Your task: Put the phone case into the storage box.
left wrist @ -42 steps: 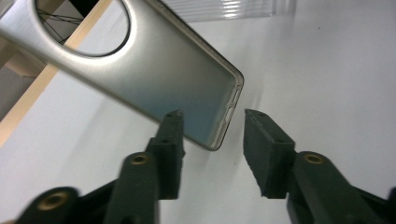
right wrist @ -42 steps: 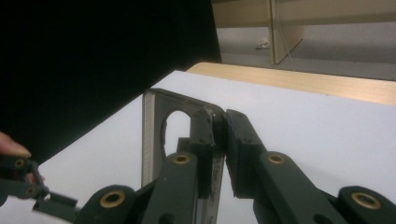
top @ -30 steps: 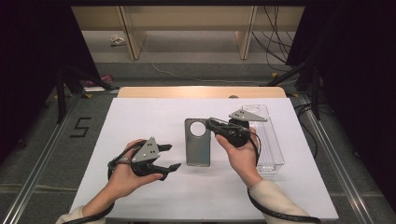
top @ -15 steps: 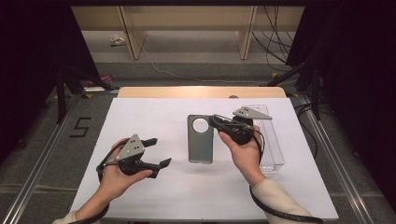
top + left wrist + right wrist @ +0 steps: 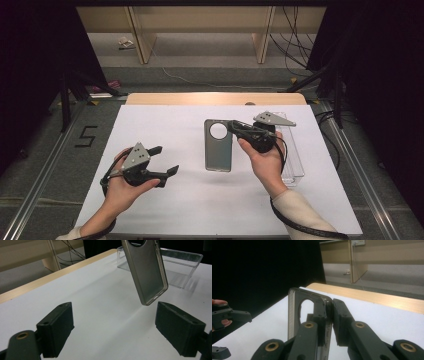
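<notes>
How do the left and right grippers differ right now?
The left gripper has just opened its jaws wide and grips nothing; the right gripper is clamped on the phone case at its edge. The left one hangs apart from the case, and the right one holds it off the white table. Both are black and hand-held.

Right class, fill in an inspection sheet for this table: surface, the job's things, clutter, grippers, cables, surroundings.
Surface: white table top, wooden far edge.
Job's things: grey phone case with round hole, held off the table; clear tray at its right.
Clutter: nothing seen.
Grippers: right gripper shut on the case's edge; left gripper open, nothing between its jaws, which have just been opening.
Cables: one trails from each gripper.
Surroundings: grey floor, wooden shelving, dark curtains.
</notes>
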